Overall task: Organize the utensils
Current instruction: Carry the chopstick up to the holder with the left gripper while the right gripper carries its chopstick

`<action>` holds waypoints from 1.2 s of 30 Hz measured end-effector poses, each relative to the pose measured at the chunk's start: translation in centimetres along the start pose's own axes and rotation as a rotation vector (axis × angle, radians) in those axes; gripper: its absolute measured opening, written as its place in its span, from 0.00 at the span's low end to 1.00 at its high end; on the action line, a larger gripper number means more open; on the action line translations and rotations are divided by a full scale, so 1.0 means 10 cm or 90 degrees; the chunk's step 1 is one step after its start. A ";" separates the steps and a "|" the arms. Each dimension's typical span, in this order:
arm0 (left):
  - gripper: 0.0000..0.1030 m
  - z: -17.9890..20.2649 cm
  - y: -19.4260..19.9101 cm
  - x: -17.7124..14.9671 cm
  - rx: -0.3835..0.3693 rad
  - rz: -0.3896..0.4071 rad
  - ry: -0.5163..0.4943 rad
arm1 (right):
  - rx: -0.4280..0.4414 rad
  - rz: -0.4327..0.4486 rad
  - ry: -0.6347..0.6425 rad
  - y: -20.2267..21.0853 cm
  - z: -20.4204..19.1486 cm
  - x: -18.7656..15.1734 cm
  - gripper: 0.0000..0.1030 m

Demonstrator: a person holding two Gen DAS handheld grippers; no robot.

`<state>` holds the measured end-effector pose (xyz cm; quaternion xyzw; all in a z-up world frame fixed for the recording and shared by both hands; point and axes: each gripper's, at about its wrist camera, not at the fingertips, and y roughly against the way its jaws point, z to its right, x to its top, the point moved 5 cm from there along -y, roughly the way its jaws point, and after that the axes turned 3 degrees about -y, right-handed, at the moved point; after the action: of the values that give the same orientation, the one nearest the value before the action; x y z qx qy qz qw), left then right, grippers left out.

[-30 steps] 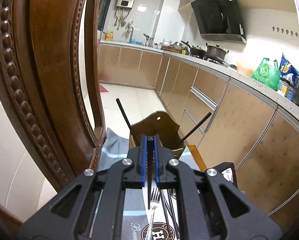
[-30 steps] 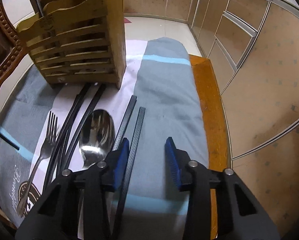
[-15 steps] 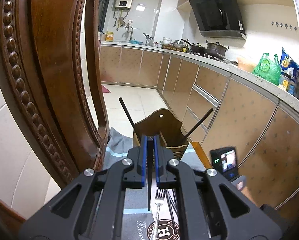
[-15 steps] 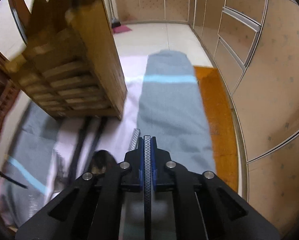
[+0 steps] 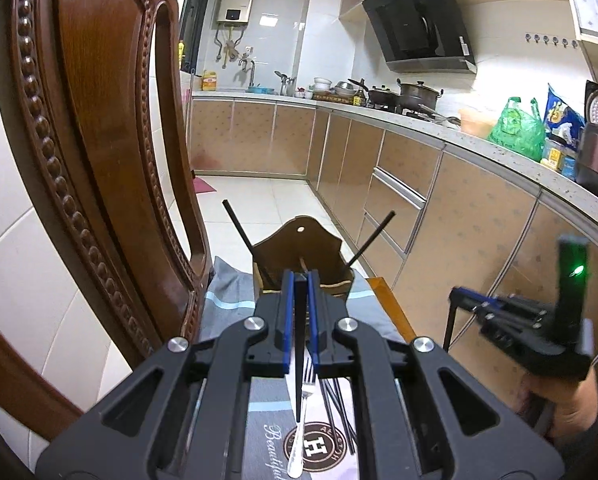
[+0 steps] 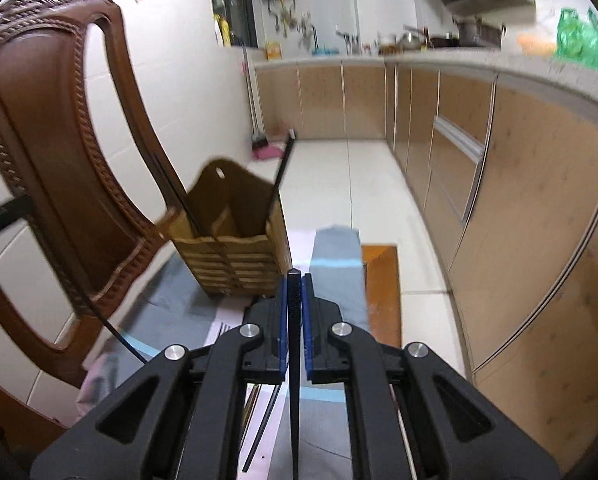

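Beside the carved brown wooden chair back [image 5: 99, 160], a thin black chopstick [image 5: 297, 352] is clamped between the blue pads of the left gripper [image 5: 299, 300], tip hanging down, apparently ready for dropping in. Ahead of it, the slatted wooden utensil holder [image 5: 303, 256] is already stocked with two chopsticks. Further right, a second black chopstick [image 6: 293, 360] is pinched upright by the right gripper [image 6: 294, 300], the holder lying ahead-left.

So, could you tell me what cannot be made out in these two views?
- Left wrist: fork tines, hidden behind the left gripper.
- Right wrist: spoon, not visible; the right gripper covers the mat.
- Both: caddy contents below its rim, hidden by its walls.
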<state>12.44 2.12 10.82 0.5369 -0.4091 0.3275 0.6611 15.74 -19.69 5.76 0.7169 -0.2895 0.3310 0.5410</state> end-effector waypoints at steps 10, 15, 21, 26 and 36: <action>0.06 0.11 0.18 0.03 0.004 0.007 0.004 | 0.025 0.085 0.011 0.68 -0.24 0.26 0.07; 0.06 0.15 0.20 0.02 0.010 -0.002 -0.003 | 0.033 0.091 0.028 0.82 -0.33 0.30 0.07; 0.06 0.10 0.18 0.01 0.018 -0.013 -0.003 | 0.030 0.075 0.036 0.76 -0.33 0.24 0.07; 0.06 0.06 0.18 0.02 0.017 -0.011 0.003 | 0.029 0.069 0.039 0.72 -0.36 0.23 0.07; 0.06 -0.01 0.22 0.06 0.015 -0.001 0.016 | 0.053 0.071 0.042 0.67 -0.50 0.35 0.07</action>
<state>10.85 2.71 12.27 0.5407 -0.3966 0.3387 0.6600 11.87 -16.71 13.41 0.7102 -0.2971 0.3955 0.5010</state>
